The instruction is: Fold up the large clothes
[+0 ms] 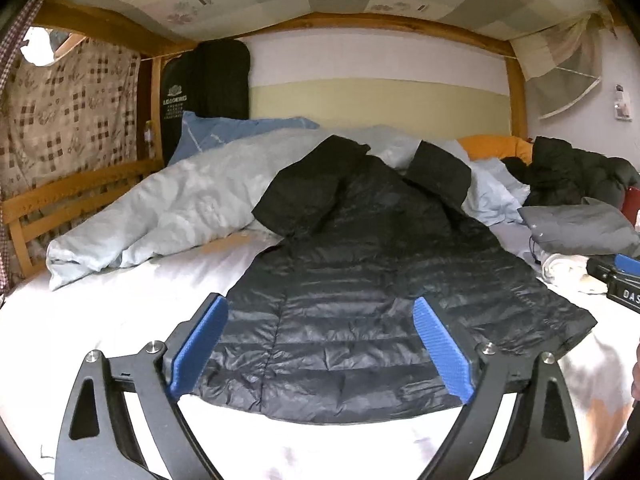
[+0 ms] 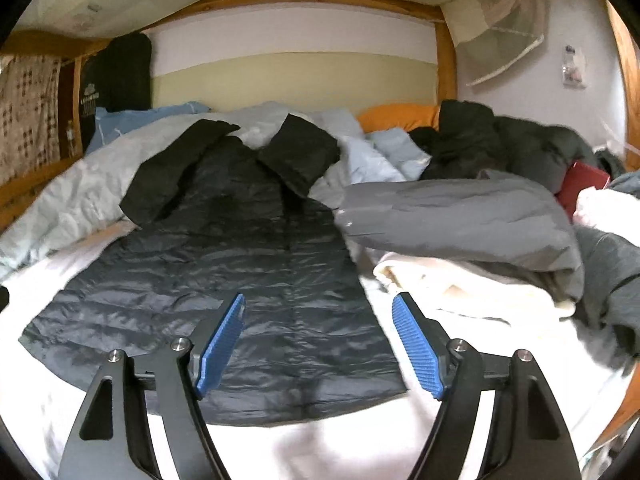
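Note:
A long black quilted down coat (image 1: pixel 352 288) lies flat on the white bed sheet (image 1: pixel 100 320), hem toward me, with both sleeves folded in over its upper part. It also shows in the right wrist view (image 2: pixel 224 280). My left gripper (image 1: pixel 320 304) is open and empty, hovering above the coat's hem. My right gripper (image 2: pixel 320 300) is open and empty, above the coat's lower right part, near its right edge.
A crumpled light blue duvet (image 1: pixel 160 216) lies at the left and behind the coat. A folded grey garment (image 2: pixel 460 220) on cream clothes (image 2: pixel 460 284), dark jackets (image 2: pixel 520 140) and a red item (image 2: pixel 580 188) lie at the right. Wooden bunk rails (image 1: pixel 60 200) bound the bed.

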`<state>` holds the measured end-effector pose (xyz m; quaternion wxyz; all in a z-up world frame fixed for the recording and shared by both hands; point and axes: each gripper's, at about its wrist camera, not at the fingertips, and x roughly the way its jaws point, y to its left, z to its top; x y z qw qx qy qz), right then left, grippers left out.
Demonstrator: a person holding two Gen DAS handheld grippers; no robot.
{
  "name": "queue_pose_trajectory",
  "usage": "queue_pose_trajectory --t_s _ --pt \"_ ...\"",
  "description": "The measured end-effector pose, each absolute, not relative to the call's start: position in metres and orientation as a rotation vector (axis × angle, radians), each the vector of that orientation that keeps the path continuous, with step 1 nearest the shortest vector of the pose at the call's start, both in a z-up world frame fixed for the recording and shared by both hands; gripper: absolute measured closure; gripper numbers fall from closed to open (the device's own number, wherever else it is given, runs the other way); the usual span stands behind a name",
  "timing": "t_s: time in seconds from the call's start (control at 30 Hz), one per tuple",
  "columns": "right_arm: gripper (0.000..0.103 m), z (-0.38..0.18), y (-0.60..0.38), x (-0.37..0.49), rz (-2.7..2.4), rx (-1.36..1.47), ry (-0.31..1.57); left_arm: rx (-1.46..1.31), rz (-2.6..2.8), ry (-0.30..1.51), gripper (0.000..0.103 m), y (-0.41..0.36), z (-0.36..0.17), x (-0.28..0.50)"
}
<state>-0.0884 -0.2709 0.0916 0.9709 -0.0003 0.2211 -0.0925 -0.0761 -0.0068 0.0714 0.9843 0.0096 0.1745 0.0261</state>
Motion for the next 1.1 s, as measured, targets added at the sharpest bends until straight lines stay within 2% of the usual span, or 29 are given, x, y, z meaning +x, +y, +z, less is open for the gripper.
queue_pose_trajectory --t_s 0.23,0.3,0.47,0.6,0.83,1.03,1.1 --pt "0.025 0.07 -0.297 -0.084 -0.18 0.078 0.539 0.013 0.067 0.372 0.009 -0.004 0.064 -0.076" --pt "0.021 0.064 -0.303 -0.079 -0.196 0.092 0.567 0.013 0.081 0.384 0.007 -0.003 0.059 -0.073" --pt "0.02 0.049 -0.311 -0.07 -0.228 0.097 0.612 -0.018 0.083 0.459 0.007 0.005 0.046 -0.058" --pt "0.019 0.037 -0.312 -0.061 -0.242 0.089 0.653 -0.002 0.119 0.451 0.0 0.01 0.048 -0.058" --pt "0.019 0.023 -0.317 -0.051 -0.241 0.131 0.685 0.0 0.114 0.52 0.0 0.018 0.033 -0.041" --pt "0.022 0.016 -0.327 -0.044 -0.219 0.187 0.698 -0.192 0.047 0.653 0.0 0.046 0.014 -0.022" --pt "0.028 0.013 -0.335 -0.042 -0.195 0.245 0.701 -0.196 0.093 0.648 0.0 0.057 0.012 -0.018"
